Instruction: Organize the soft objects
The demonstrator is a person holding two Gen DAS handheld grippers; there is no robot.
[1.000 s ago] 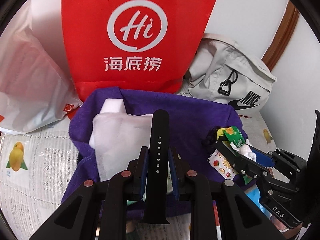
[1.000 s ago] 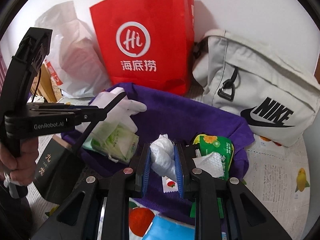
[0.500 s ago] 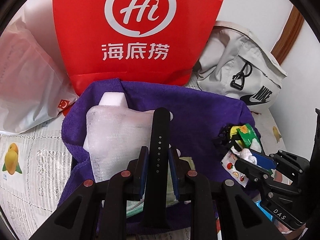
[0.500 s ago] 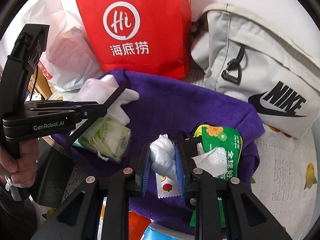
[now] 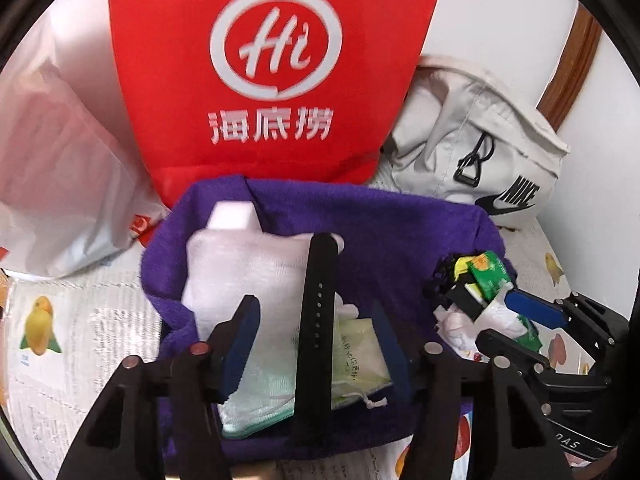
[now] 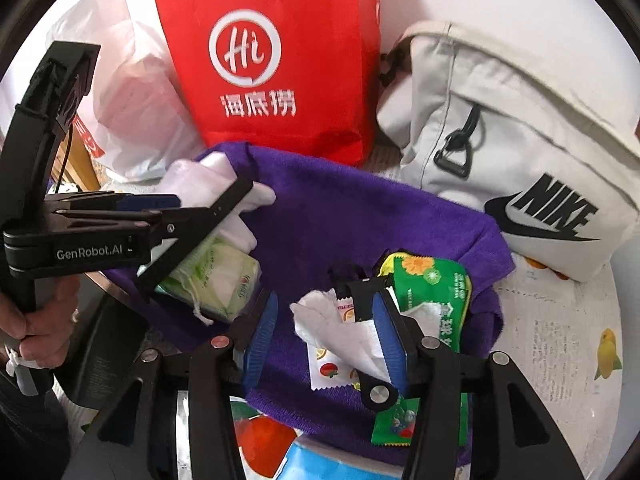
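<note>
A purple towel-lined bin [image 5: 400, 232] [image 6: 340, 216] holds soft items. My left gripper [image 5: 316, 320] is open; a black watch strap [image 5: 316, 320] stands loose between its fingers, over a white mesh pouch [image 5: 240, 272] and a green tissue pack [image 5: 356, 356]. My right gripper [image 6: 324, 320] is open above a crumpled white tissue [image 6: 340, 324] and a small fruit-print sachet [image 6: 332, 368]. A green wet-wipe pack [image 6: 436, 284] lies to its right. The left gripper [image 6: 224, 204] also shows in the right wrist view, the right gripper [image 5: 500, 312] in the left wrist view.
A red Haidilao paper bag [image 5: 272, 72] stands behind the bin. A grey Nike bag [image 6: 520, 140] lies at the right, a white plastic bag [image 5: 52, 168] at the left. A dark box [image 6: 108, 352] sits at the bin's left side. A fruit-print cloth [image 5: 80, 320] covers the surface.
Both grippers have opened. The left one let go of the black strap; the right one let go of the white tissue, which dropped onto the sachet.
</note>
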